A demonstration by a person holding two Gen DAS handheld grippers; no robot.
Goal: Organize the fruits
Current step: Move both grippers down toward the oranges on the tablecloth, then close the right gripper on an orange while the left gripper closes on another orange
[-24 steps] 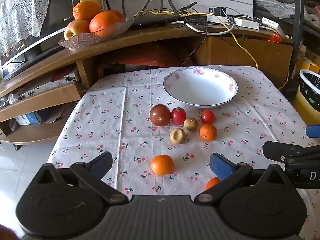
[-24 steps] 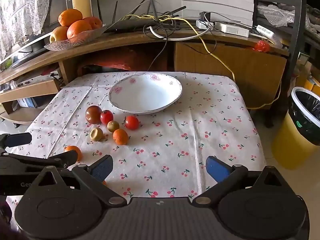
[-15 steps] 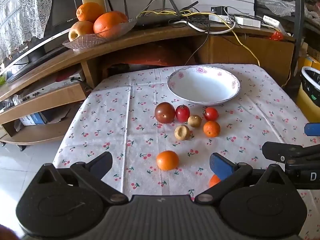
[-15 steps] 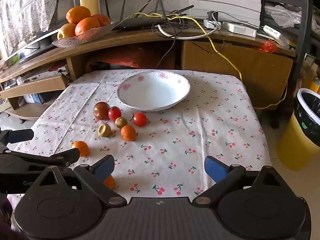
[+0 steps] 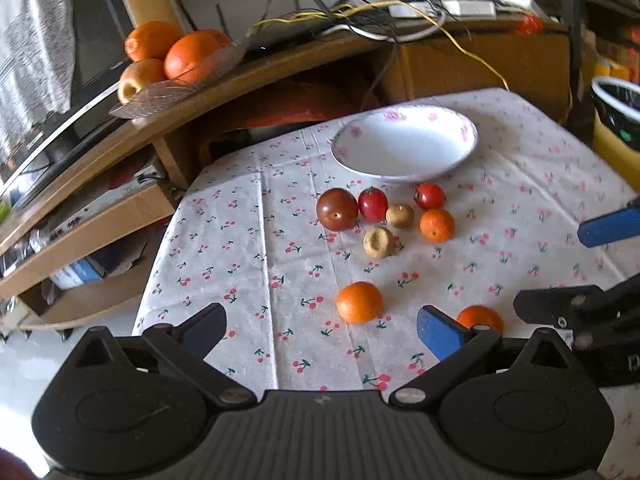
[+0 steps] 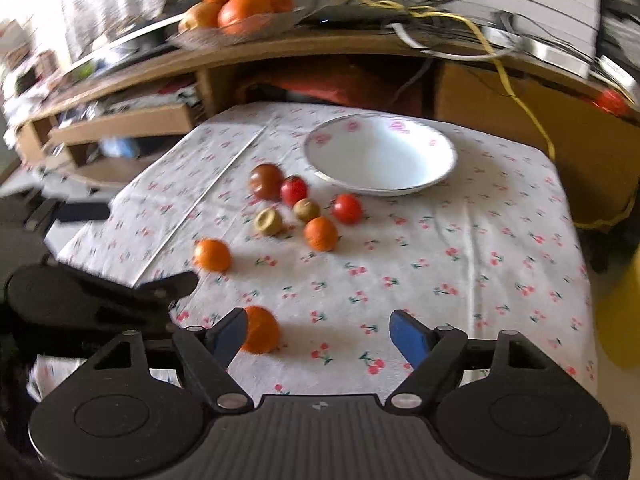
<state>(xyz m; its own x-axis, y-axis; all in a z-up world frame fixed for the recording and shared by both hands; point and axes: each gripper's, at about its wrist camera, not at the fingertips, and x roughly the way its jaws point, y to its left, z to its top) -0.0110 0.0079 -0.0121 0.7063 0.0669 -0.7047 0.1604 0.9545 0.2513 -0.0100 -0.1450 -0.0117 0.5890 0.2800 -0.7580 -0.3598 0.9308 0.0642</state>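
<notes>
An empty white bowl (image 5: 404,148) (image 6: 380,156) sits at the far side of the cherry-print table (image 5: 248,240). In front of it lie a dark plum (image 5: 337,209), two red tomatoes (image 5: 373,204) (image 5: 429,196), two brownish fruits (image 5: 378,242) (image 5: 399,216) and a small orange (image 5: 437,225). Nearer are an orange (image 5: 359,302) (image 6: 212,255) and another orange (image 5: 480,318) (image 6: 261,329) by the front edge. My left gripper (image 5: 320,330) is open over the near edge. My right gripper (image 6: 318,334) is open, its left finger beside the nearest orange.
A glass dish of oranges and an apple (image 5: 172,60) (image 6: 240,12) stands on the curved wooden shelf (image 5: 120,136) behind the table, among cables (image 5: 360,20). A yellow bin with a black liner (image 5: 616,120) stands to the right of the table.
Both grippers have moved forward and turned left. The right wrist view now looks more at the fruit cluster, with the nearest orange beside its left finger. No fruit has moved.
</notes>
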